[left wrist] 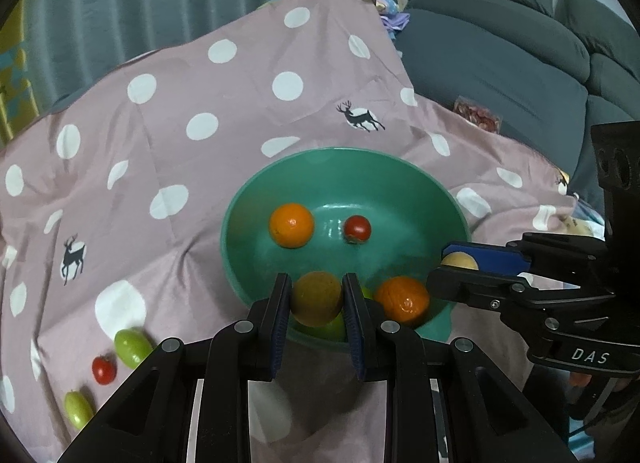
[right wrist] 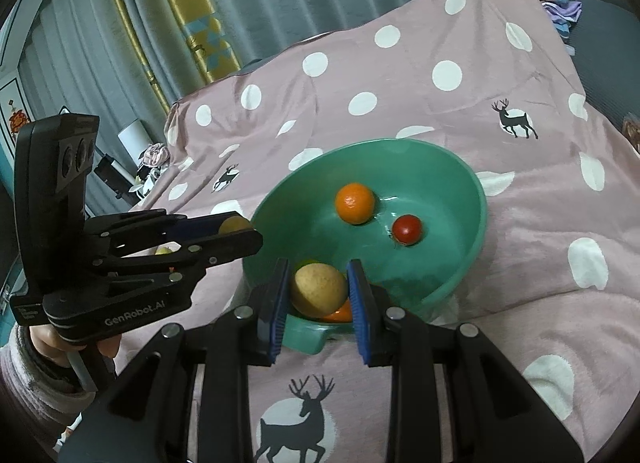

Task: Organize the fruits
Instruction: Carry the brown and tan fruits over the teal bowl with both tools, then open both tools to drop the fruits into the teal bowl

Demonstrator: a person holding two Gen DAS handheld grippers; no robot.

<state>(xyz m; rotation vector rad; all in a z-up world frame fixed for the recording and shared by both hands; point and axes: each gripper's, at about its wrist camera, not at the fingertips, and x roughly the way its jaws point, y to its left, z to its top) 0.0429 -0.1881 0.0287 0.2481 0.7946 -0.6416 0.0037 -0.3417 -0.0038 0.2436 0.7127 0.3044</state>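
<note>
A green bowl (left wrist: 248, 199) (right wrist: 476, 199) sits on the pink polka-dot cloth. It holds an orange (left wrist: 291, 224) (right wrist: 355, 202), a red tomato (left wrist: 357, 228) (right wrist: 407, 229), a second orange (left wrist: 402, 299) and a green fruit low at the near rim. My left gripper (left wrist: 316, 299) (right wrist: 236, 228) is shut on a brownish-yellow round fruit (left wrist: 316, 298) over the bowl's near edge. My right gripper (right wrist: 319, 291) (left wrist: 460, 263) is shut on a pale yellow round fruit (right wrist: 319, 289) (left wrist: 460, 261) over the bowl's other edge.
On the cloth left of the bowl lie two green oval fruits (left wrist: 132, 347) (left wrist: 78, 409) and a small red tomato (left wrist: 104, 370). A grey sofa (left wrist: 500, 55) stands at the right, with a packet of red snacks (left wrist: 478, 113). Curtains hang behind.
</note>
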